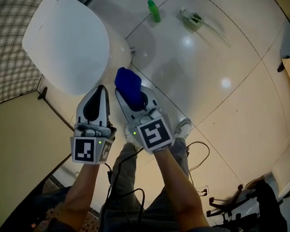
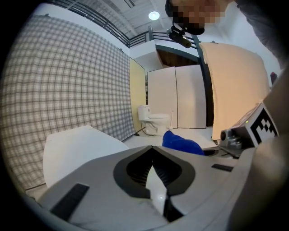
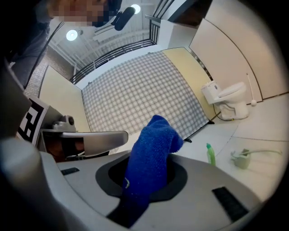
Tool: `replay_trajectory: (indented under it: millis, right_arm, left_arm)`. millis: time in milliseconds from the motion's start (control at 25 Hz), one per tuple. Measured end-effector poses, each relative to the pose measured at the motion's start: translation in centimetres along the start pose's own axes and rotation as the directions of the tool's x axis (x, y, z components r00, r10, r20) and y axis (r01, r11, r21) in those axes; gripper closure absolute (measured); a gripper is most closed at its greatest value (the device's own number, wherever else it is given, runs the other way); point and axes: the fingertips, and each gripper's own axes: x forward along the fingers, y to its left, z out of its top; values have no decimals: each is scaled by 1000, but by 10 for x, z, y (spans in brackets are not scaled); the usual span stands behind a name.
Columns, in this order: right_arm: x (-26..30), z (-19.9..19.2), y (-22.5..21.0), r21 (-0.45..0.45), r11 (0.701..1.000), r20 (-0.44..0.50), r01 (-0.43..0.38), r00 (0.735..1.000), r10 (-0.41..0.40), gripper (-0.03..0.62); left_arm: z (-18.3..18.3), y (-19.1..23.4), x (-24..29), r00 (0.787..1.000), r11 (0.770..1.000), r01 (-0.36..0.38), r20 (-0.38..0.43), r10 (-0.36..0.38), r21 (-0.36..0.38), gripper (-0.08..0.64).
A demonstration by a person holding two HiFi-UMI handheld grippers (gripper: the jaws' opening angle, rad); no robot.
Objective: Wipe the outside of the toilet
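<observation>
The white toilet fills the upper left of the head view, lid down; in the left gripper view its lid lies just ahead on the left. My right gripper is shut on a blue cloth that sticks up past the jaws, close beside the toilet's right side. In the right gripper view the cloth stands out of the gripper. My left gripper is shut with nothing in it, its tip near the lid's front edge; its jaws meet. The cloth also shows there.
A green bottle and a toilet brush in its holder stand on the glossy tiled floor beyond. A checked partition runs left. The person's legs, a shoe and cables lie below; a second toilet stands far off.
</observation>
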Motion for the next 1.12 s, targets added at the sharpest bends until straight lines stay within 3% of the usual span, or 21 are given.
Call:
replay_trajectory:
  millis: [240, 320, 560, 720, 880, 1000, 1120]
  right_arm:
    - [44, -55, -20, 5, 995, 70, 95, 993, -95, 517]
    - [64, -66, -38, -28, 991, 117, 130, 985, -126, 517]
    - [102, -95, -80, 21, 978, 190, 210, 959, -210, 517]
    - [106, -124, -52, 48, 979, 197, 201, 958, -206, 517]
    - [102, -167, -10, 120, 973, 196, 196, 956, -217, 517]
    - [115, -197, 28, 135, 979, 179, 155, 968, -178, 517]
    - [121, -212, 44, 157, 980, 159, 124, 976, -149, 517]
  left_arm:
    - [-49, 6, 1, 989, 989, 143, 18, -144, 39, 548]
    - [-67, 14, -2, 985, 983, 168, 30, -170, 77, 548]
    - [-127, 35, -14, 977, 970, 211, -19, -211, 122, 548]
    - [-145, 39, -18, 971, 962, 240, -20, -239, 131, 548]
    - [-160, 55, -18, 982, 969, 188, -35, -185, 162, 548]
    - [-167, 77, -16, 991, 972, 132, -27, -129, 196, 548]
    - [-172, 79, -13, 991, 969, 133, -35, -129, 207, 548]
